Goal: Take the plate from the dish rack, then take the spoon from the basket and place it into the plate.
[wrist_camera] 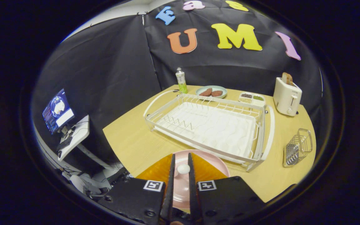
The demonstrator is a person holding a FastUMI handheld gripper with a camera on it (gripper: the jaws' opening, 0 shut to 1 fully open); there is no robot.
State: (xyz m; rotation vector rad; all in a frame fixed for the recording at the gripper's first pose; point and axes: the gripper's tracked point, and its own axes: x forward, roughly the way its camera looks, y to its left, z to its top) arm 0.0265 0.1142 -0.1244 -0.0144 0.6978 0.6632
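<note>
Already, the pink plate [212, 164] is seen out of the white dish rack [211, 126]; it lies flat on the bench [130, 140], just in front of the rack and under the fingers. So the first part of the job looks done. The hand-held gripper [181, 170] is held over the plate with its two fingers close together, and a small white rounded thing [183, 169] is pinched between them. This is judged to be the end of the spoon, but the rest of it is hidden, so it cannot be said for sure. The wire basket [297, 147] is seen off to the side, well apart from the plate, and nothing can be made out inside it. The rack itself holds no dishes. If the white thing is the spoon, then only the last step is left: the fingers must be opened so the spoon is let down into the plate. Farther back a green bottle [181, 80], a plate of food [211, 91] and a toaster [287, 96] are seen, and these are not needed.
</note>
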